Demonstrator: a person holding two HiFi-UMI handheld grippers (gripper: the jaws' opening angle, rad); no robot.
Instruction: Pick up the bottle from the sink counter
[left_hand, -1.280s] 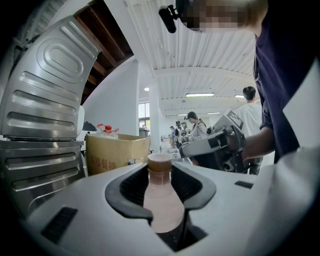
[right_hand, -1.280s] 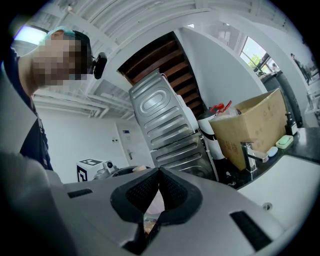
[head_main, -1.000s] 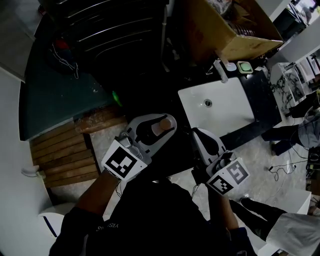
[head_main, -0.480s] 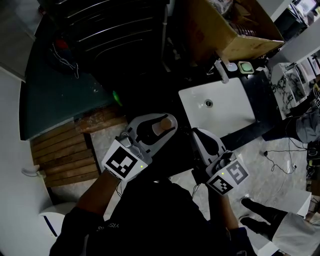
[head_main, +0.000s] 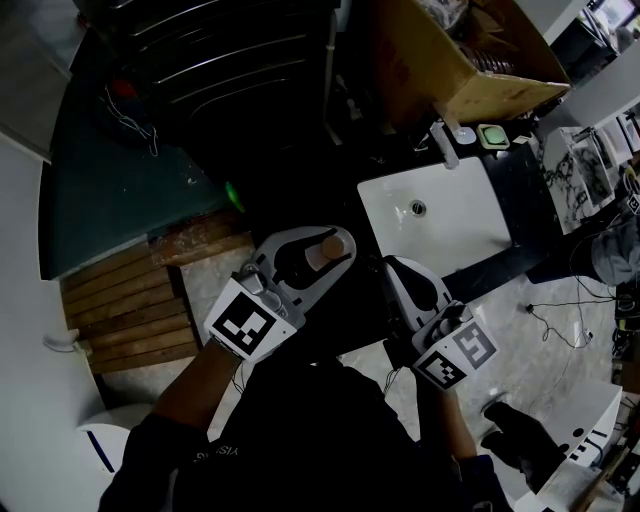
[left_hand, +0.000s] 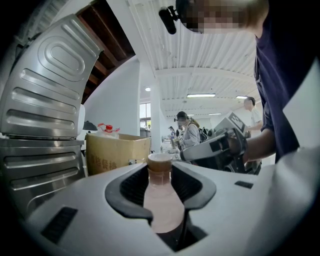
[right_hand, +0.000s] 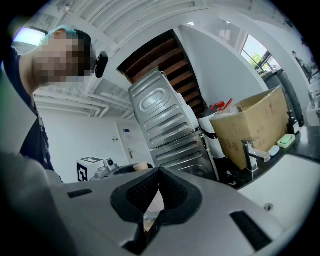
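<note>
A small bottle (left_hand: 161, 200) of pale pink liquid with a tan cap stands upright between the jaws of my left gripper (left_hand: 161, 187), which is shut on its body. In the head view the bottle's cap (head_main: 330, 247) shows inside the left gripper (head_main: 312, 256), held out over dark floor to the left of the white sink (head_main: 470, 235). My right gripper (head_main: 402, 278) is beside it, nearer the sink, its jaws shut tip to tip with nothing in them (right_hand: 159, 172). The right gripper view also catches the bottle's cap (right_hand: 141, 166) at its left.
Behind the sink a faucet (head_main: 443, 143), a green soap dish (head_main: 491, 134) and an open cardboard box (head_main: 470, 60) stand on the dark counter. A ribbed metal panel (left_hand: 45, 100) rises at the left. Wooden slats (head_main: 125, 310) lie on the floor. People stand in the background.
Both grippers and the bottle have kept still. At the lower right edge of the head view a person on the floor has moved on.
</note>
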